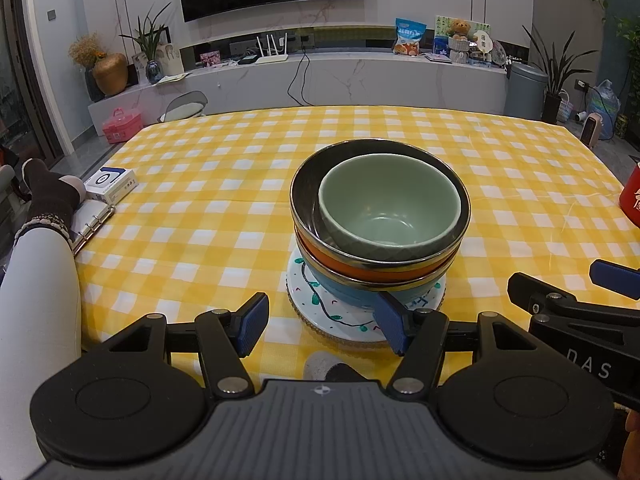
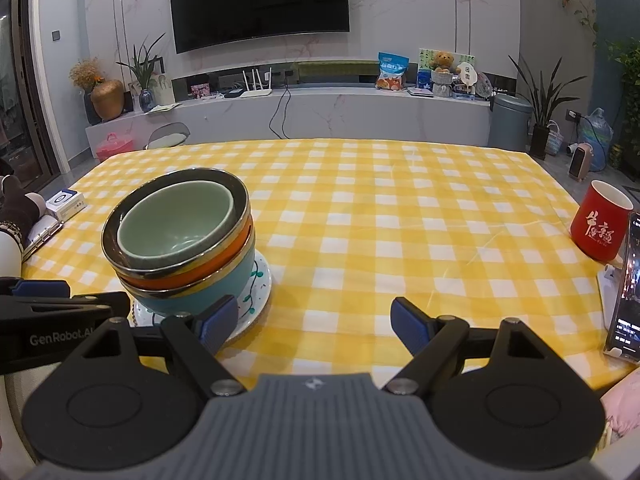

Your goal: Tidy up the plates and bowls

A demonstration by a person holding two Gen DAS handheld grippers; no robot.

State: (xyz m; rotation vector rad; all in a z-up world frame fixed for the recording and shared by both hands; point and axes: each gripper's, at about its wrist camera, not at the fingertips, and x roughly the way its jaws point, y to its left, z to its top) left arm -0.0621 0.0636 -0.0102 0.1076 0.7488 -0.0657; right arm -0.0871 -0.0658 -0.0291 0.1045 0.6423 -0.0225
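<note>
A stack stands on the yellow checked tablecloth: a pale green bowl nested in an orange steel-rimmed bowl, on a blue bowl, on a white painted plate. My left gripper is open and empty just in front of the plate, its right finger over the plate's near rim. In the right wrist view the same stack stands at the left on the plate. My right gripper is open and empty, to the right of the stack.
A red mug and a propped phone stand at the table's right edge. A ring binder and a small white box lie at the left edge, beside a person's leg.
</note>
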